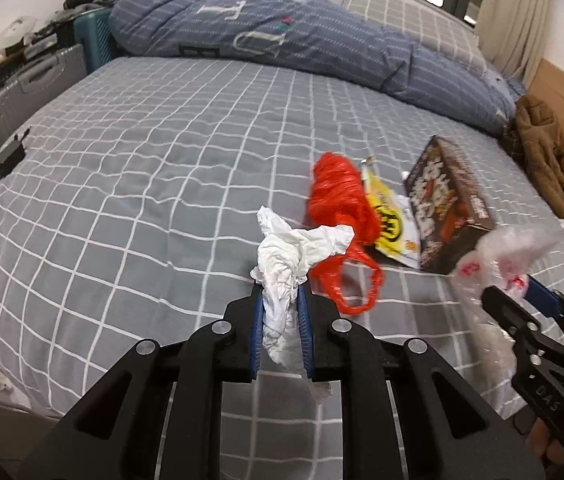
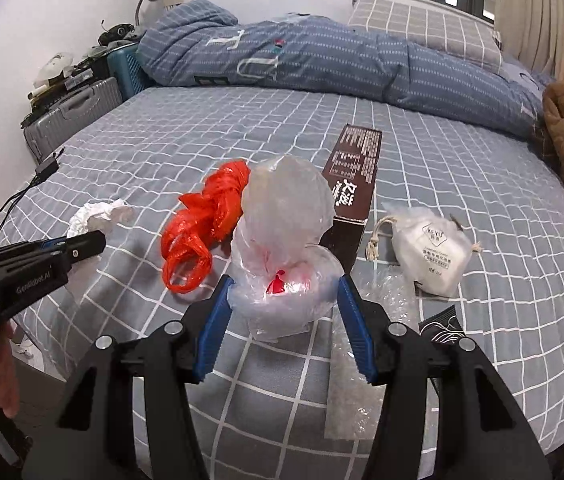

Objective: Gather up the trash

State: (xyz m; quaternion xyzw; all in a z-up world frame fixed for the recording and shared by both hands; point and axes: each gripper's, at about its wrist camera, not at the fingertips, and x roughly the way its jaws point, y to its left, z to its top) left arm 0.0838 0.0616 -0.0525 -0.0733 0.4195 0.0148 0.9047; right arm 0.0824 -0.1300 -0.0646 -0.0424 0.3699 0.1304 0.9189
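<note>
Trash-wise: left gripper (image 1: 279,300) clamped on tissue (image 1: 294,252), right gripper (image 2: 284,308) pinching clear bag (image 2: 286,240), both beside red bag (image 2: 202,220).

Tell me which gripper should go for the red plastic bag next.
Neither is free: the left gripper is shut on the crumpled white tissue, the right gripper holds the clear plastic bag. Once emptied, left probably, since the red plastic bag lies just beyond its tips.

The left gripper (image 1: 280,290) pinches a crumpled white tissue (image 1: 296,248) above the checked bed (image 1: 142,160); a red plastic bag (image 1: 340,208) lies just right.
</note>
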